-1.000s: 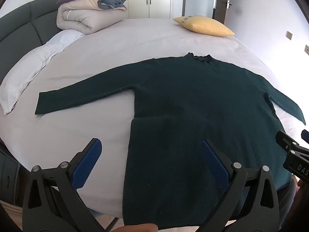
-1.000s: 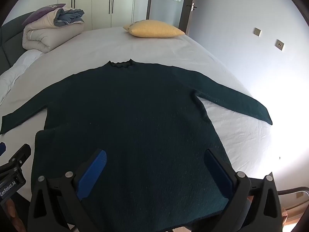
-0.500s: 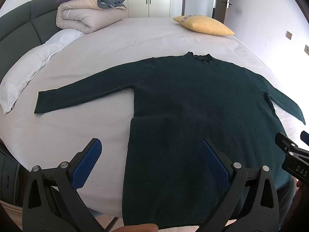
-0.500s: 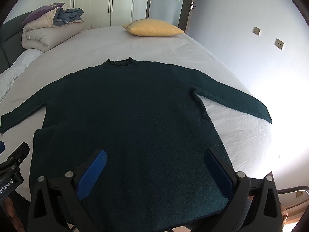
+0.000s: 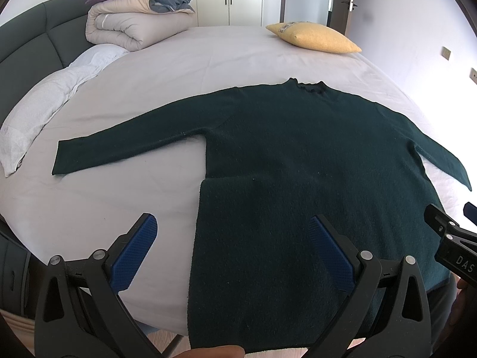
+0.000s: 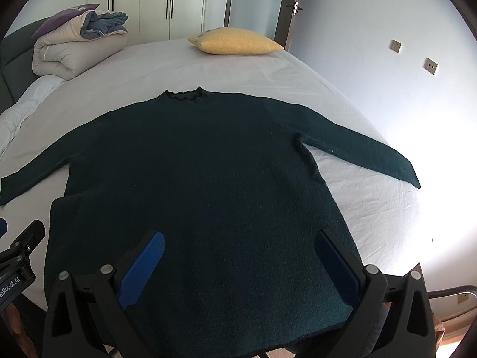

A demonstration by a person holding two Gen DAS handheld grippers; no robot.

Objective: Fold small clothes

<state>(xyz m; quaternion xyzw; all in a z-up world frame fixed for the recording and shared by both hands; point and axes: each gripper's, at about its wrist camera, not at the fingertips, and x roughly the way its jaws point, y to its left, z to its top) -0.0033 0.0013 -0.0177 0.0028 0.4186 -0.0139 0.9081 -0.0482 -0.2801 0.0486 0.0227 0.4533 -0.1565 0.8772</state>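
Observation:
A dark green long-sleeved sweater (image 5: 298, 155) lies flat on the white bed (image 5: 208, 59), collar far, both sleeves spread out, hem hanging over the near edge. It also shows in the right wrist view (image 6: 202, 179). My left gripper (image 5: 232, 247) is open and empty, held above the hem's left side. My right gripper (image 6: 238, 256) is open and empty above the hem's right half. Each gripper shows at the edge of the other's view.
A folded duvet (image 5: 134, 21) and a white pillow (image 5: 44, 104) lie at the far left by the dark headboard (image 5: 26, 50). A yellow cushion (image 5: 316, 37) lies at the far right. The wall (image 6: 387, 74) runs along the bed's right side.
Both grippers have stayed open and almost still; the views have shifted only slightly. The sweater has not moved.

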